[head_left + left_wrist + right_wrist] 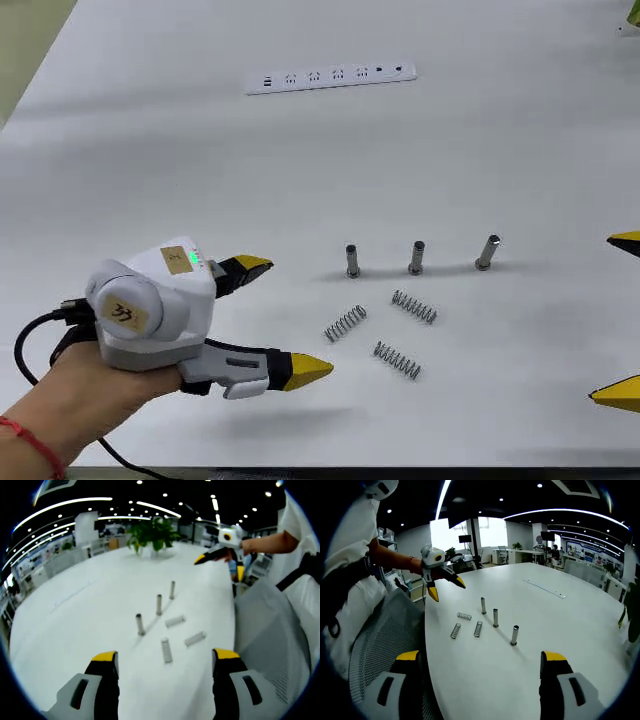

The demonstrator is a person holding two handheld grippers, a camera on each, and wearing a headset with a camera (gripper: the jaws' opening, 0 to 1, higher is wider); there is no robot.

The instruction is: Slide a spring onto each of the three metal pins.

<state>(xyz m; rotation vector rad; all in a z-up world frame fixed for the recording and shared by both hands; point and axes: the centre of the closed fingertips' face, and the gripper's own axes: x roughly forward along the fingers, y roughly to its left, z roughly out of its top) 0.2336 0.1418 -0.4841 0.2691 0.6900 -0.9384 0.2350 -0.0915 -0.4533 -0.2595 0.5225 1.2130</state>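
In the head view, the left gripper (282,316) was held over the desk (150,150) at lower left, its jaws spread wide and empty. Three springs (345,323) lay loose just right of its tips. Behind them three pins (417,257) stood bare in a row. The right gripper (620,318) showed at the right edge, jaws wide apart.

In the left gripper view, the nearest spring (165,650) lay just ahead between the wide jaws, with the pins beyond.

In the right gripper view, the pins and springs sat well ahead of the wide, empty jaws, the springs left of the pins.

A white table (150,160) holds three pins (417,257), three springs (413,307), a power strip (330,77).
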